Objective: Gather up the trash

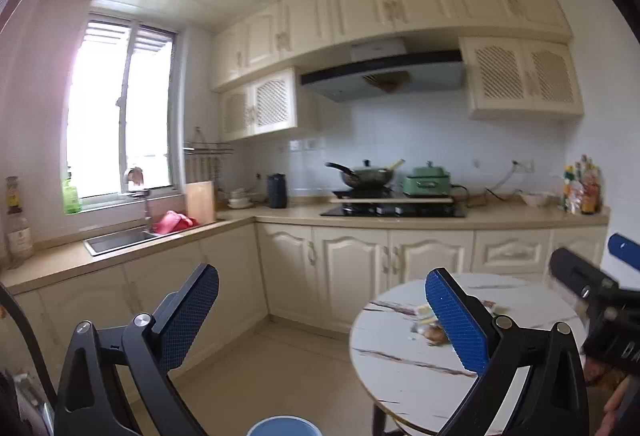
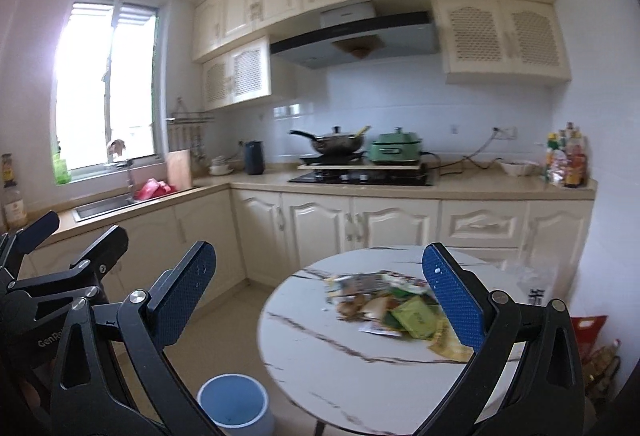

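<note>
Both my grippers, left [image 1: 322, 316] and right [image 2: 320, 300], are spread wide and empty, their blue pads finely dimpled. Blurred crinkled wrappers [image 2: 394, 310] lie heaped on the round, marble-veined worktop [image 2: 320, 364]. A pale blue bin [image 2: 234, 406] stands on the floor beside it, cut off below.

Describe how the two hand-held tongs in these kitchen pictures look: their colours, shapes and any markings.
Both tongs share one build. The left tongs have black angular arms with triangular cut-outs and silver round pivot bolts, ending in two flat blue fingers with rounded tips and a fine dimpled grip surface. The right tongs look the same. In the right view, the left tongs' black body bears pale lettering that starts "GenR".
</note>
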`<state>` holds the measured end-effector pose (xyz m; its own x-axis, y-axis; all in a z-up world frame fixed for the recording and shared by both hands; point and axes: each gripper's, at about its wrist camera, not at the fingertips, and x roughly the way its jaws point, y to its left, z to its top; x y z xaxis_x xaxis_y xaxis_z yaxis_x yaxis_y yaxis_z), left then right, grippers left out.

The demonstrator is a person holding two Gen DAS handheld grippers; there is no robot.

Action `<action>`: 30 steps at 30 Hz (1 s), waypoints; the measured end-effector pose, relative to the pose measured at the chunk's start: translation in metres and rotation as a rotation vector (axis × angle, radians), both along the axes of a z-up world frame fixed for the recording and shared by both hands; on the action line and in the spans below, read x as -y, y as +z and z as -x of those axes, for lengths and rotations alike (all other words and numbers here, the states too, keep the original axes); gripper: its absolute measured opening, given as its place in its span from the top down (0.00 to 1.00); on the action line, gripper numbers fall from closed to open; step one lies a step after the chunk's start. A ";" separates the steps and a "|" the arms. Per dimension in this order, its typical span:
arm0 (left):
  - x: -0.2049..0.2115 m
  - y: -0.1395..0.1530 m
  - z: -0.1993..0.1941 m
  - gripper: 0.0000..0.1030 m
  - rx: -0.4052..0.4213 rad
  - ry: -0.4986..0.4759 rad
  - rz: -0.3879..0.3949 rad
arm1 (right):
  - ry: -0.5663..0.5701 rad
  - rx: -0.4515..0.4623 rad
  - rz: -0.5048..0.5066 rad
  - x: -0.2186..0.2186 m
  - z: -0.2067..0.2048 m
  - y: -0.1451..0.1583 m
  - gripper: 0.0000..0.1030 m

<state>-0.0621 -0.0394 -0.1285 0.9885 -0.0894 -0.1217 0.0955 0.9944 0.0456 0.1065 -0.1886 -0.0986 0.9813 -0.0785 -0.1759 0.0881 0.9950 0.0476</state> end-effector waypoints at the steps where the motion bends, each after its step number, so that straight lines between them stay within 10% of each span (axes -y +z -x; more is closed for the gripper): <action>1: 0.000 0.002 -0.009 0.01 -0.008 -0.010 -0.004 | -0.018 0.000 -0.005 0.009 0.001 -0.001 0.00; 15: 0.041 -0.007 -0.168 0.01 -0.312 -0.247 -0.085 | -0.234 -0.190 -0.104 0.130 -0.041 -0.057 0.00; 30: 0.119 -0.037 -0.429 0.01 -0.626 -0.413 -0.091 | -0.276 -0.407 -0.155 0.195 -0.131 -0.128 0.00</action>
